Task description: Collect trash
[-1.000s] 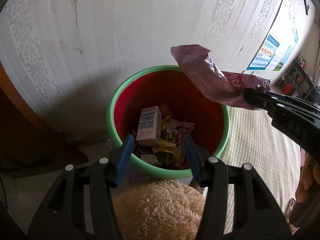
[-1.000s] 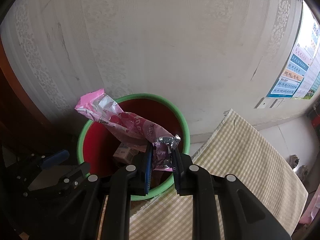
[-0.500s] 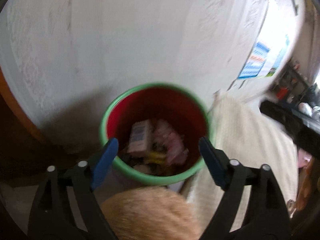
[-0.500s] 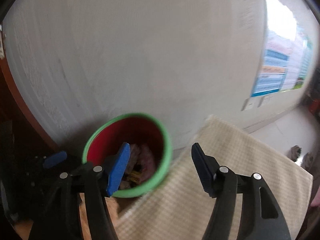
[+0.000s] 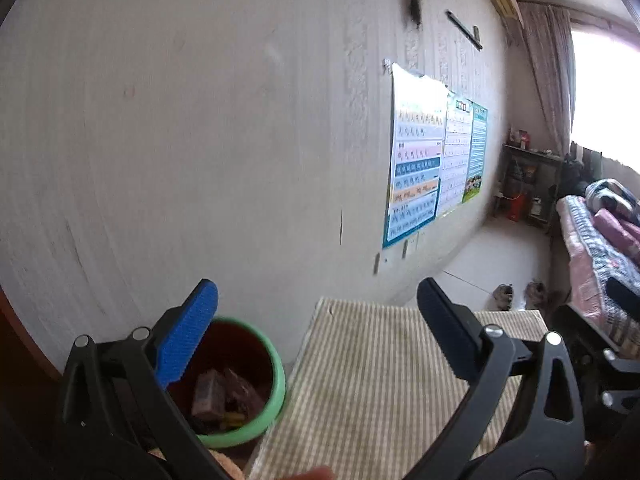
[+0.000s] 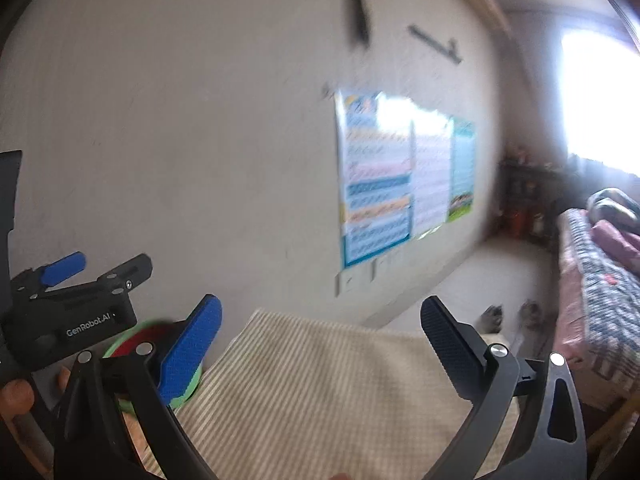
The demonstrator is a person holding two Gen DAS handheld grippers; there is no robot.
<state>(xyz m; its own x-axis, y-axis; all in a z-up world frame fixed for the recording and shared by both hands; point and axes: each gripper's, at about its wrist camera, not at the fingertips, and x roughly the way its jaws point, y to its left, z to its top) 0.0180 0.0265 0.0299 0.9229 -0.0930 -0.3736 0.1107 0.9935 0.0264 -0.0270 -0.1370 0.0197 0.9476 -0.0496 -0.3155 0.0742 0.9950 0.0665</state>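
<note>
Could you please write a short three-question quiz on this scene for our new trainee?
1. True or false: the left tongs hold a wrapper.
2. The bin stands: A) on the checked cloth; B) left of it; C) on the bed.
3. Fill in: the right tongs are wide ____.

Key: 1 false, both tongs are empty; 2 B; 3 open.

— Any lettering you can make out?
— Only "GenRobot.AI", white on the black body of the left gripper point(image 6: 96, 276), at about nine o'clock in the right wrist view.
— And the wall posters point(image 5: 416, 168) at two o'clock?
— Rows of characters, too blurred and small to read.
</note>
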